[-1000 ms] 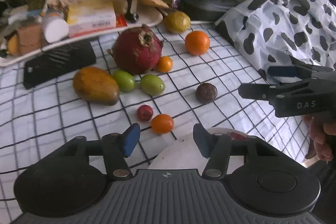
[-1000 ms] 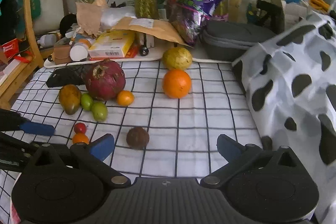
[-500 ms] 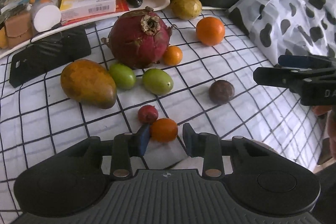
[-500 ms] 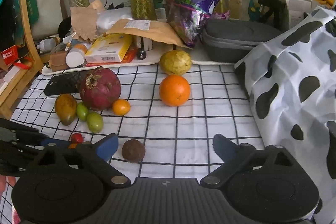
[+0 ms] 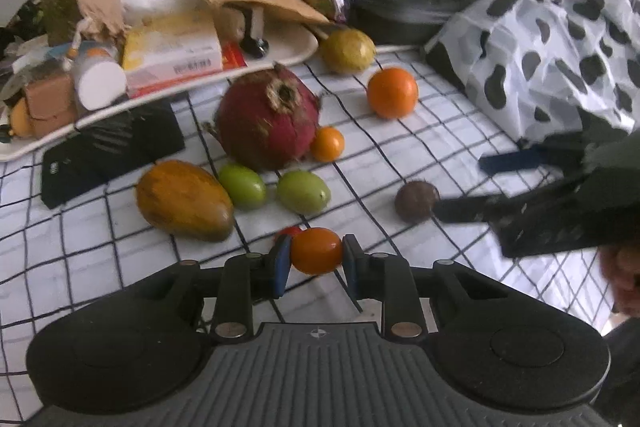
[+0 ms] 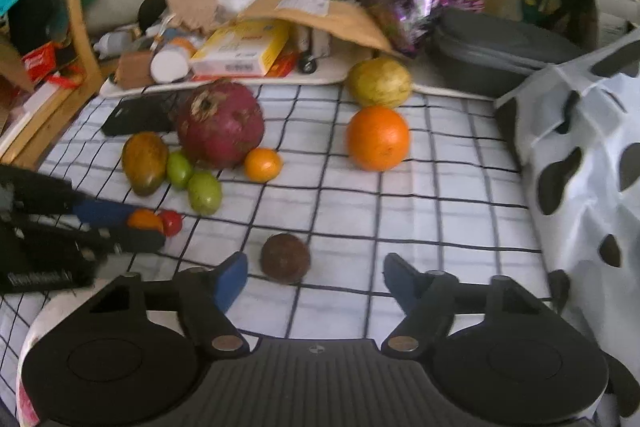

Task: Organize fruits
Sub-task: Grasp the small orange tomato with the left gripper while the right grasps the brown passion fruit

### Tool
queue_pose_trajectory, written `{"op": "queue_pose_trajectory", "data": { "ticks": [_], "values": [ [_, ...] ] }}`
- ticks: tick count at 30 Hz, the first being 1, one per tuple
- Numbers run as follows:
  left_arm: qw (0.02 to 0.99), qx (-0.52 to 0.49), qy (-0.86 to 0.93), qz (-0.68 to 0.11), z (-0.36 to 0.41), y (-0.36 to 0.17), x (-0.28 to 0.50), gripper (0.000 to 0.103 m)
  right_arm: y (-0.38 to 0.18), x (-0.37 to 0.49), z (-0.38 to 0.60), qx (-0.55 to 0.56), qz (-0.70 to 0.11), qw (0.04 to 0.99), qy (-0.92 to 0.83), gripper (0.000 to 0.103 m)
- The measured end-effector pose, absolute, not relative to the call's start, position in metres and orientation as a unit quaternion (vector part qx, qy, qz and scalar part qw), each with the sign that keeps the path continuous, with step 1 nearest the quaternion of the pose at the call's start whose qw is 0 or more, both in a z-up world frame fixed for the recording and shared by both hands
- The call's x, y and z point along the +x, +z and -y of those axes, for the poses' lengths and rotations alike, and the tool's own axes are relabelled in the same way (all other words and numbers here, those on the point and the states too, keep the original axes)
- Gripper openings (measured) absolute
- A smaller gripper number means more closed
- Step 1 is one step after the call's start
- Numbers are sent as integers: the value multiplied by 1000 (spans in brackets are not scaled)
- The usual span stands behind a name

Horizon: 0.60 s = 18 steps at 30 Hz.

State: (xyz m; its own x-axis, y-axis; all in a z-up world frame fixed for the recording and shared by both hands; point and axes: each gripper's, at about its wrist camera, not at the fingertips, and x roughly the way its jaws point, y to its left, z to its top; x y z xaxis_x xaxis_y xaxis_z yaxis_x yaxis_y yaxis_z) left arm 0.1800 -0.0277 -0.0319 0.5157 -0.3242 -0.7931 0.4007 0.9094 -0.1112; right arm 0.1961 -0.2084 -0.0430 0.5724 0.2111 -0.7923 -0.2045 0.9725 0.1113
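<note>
Left wrist view: left hand-held gripper (image 5: 314,261), jaws just closing, pinches the small oval orange tomato (image 5: 316,250) on the checked tablecloth (image 5: 420,155); lift straight, gently.
Right wrist view: right hand-held gripper (image 6: 314,277), jaws narrowing yet apart, brackets the round dark-brown passion fruit (image 6: 285,258), untouched; centre it first.

Mango (image 5: 184,201) lies left of dragon fruit (image 5: 268,123), orange (image 5: 392,93) right.

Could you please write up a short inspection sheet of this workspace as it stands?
Surface: checked tablecloth, wrinkled.
Job's things: orange cherry tomato in left gripper; brown passion fruit, orange, dragon fruit, mango loose on cloth.
Clutter: tray of boxes; cow-print bag.
Grippers: left gripper has just closed on the tomato; right gripper closing, open, passion fruit between its fingers.
Cables: nothing seen.
Surroundings: plant vases behind.
</note>
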Motion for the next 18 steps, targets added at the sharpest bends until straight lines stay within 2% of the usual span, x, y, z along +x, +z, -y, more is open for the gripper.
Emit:
{"op": "queue_pose_trajectory", "data": {
  "ticks": [6,8,12,14,18],
  "values": [
    [878,30,-198,-435,15,-24,181,26,-53,202,191,-19,-455,879,143,64],
    [879,28,-197,-433,11,-22,181,26,-57,205,187,-28,-458,877,143,55],
    [881,26,-194,-431,5,-20,181,26,-60,209,181,-37,-456,878,144,48],
    [882,26,-192,-430,1,-20,181,26,-63,212,177,-51,-459,876,140,40],
    [882,24,-191,-430,-2,-19,181,26,-65,214,174,-61,-458,876,139,35]
  ]
}}
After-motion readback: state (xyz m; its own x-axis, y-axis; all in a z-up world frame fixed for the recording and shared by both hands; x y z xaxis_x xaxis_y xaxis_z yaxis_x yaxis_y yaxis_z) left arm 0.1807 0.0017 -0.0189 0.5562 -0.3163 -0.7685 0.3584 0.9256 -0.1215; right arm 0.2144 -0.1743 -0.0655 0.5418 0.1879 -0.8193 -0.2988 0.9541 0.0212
